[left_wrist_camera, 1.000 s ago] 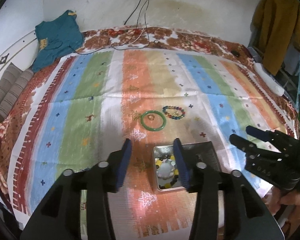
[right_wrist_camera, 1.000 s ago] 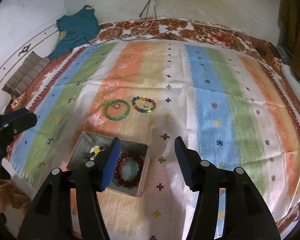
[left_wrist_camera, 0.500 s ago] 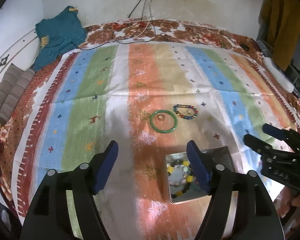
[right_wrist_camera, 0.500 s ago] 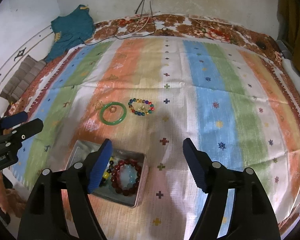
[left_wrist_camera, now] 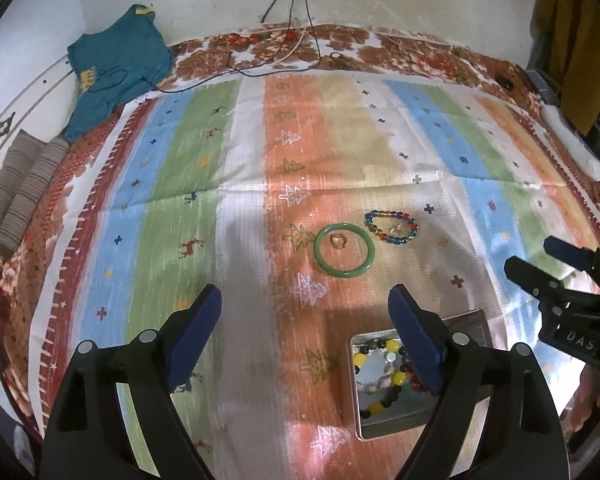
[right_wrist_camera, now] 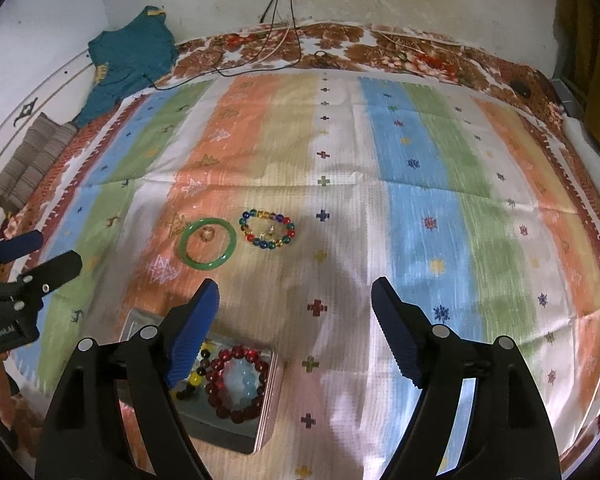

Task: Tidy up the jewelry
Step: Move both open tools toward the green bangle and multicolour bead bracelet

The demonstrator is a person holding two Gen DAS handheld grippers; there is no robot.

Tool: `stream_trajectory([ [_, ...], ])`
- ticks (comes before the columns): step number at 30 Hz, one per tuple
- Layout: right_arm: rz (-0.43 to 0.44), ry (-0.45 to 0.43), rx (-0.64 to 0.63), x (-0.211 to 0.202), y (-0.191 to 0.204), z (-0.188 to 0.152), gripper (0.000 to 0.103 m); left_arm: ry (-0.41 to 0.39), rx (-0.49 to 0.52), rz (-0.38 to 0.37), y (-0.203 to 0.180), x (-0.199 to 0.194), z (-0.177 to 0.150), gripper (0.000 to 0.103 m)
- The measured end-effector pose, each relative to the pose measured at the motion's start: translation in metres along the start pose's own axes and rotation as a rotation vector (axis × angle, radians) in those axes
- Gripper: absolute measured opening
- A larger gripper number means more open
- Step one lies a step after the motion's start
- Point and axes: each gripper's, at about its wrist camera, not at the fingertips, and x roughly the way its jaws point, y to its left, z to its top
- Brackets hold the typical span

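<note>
I have my left gripper (left_wrist_camera: 304, 320) spread wide with nothing between its blue ribbed pads; its jaws have just been opening. My right gripper (right_wrist_camera: 295, 312) is likewise apart and empty, its jaws having just been opening too. Both hang over the striped cloth (left_wrist_camera: 240, 208), tilted down toward it.

What the next reach turns on, as I judge it: the loose pieces lie ahead of both grippers, farther out on the cloth than the tin (right_wrist_camera: 260, 432). In the left view the green bangle (left_wrist_camera: 344, 256) sits ahead and right of centre; in the right view it sits ahead and left. I cannot tell which hand is nearer. The beaded bracelet (right_wrist_camera: 268, 229) lies just beside the bangle on its right, apart from it, and seems the right hand's natural pick. Its loop is a flattened oval, long axis running across the view.

The bangle is a smooth, glossy, rigid ring with a small pale ring (left_wrist_camera: 338, 241) lying inside it. The bracelet is a limp string of round glassy multicoloured beads. The tin is shallow, rectangular, reflective metal, already holding a dark red bead bracelet (right_wrist_camera: 236, 380) and a yellow-and-black one (left_wrist_camera: 375, 376).
</note>
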Motion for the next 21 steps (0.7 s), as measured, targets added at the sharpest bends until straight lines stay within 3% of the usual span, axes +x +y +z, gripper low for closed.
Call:
stream_trajectory([
  [10,-0.009,0.02,-0.001,0.019,-0.002,0.014,0.079,0.033,0.045,0.024,-0.006,0.02,0.008,0.084],
  [21,-0.009,0.044,0.0,0.04,-0.003,0.029,0.079,0.087,0.031,0.005,-0.001,0.051,0.017,0.084],
])
